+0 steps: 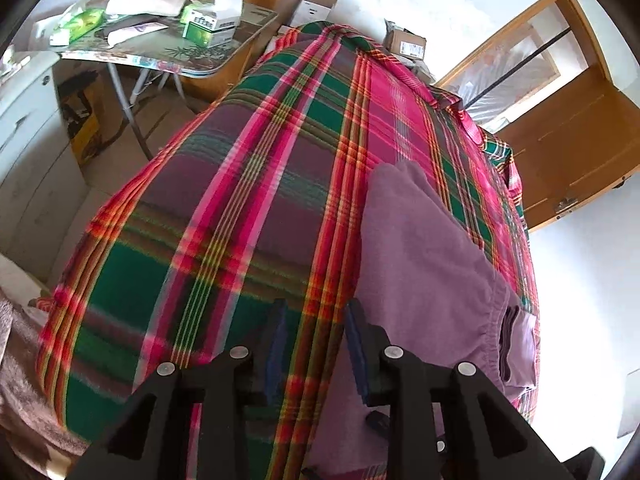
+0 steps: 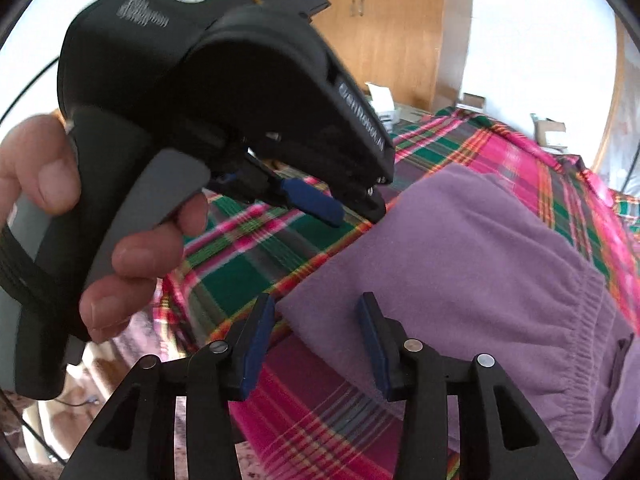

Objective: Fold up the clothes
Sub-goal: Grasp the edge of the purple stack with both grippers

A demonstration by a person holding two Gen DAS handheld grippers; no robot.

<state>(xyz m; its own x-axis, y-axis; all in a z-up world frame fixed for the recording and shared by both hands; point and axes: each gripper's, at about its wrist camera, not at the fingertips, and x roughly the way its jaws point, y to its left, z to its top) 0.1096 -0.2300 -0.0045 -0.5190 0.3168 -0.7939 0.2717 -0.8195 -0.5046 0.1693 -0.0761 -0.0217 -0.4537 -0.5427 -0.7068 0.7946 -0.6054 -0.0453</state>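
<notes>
A purple garment (image 1: 424, 264) with an elastic waistband lies folded on a plaid bedspread (image 1: 224, 216). In the left wrist view it is right of my left gripper (image 1: 316, 340), which is open above the plaid, its right finger at the garment's left edge. In the right wrist view the purple garment (image 2: 460, 260) spreads right, and its near left corner sits between the open fingers of my right gripper (image 2: 314, 340). A hand (image 2: 48, 176) holds the left gripper (image 2: 356, 210) above the bedspread (image 2: 248, 276), its tips near the garment's far left edge.
A folding table (image 1: 200, 62) with boxes and packets stands beyond the bed on the left. Cardboard boxes (image 1: 404, 44) sit at the bed's far end. A wooden door (image 1: 568, 132) is on the right, a white cabinet (image 1: 24, 128) on the left, a wardrobe (image 2: 380, 20) behind.
</notes>
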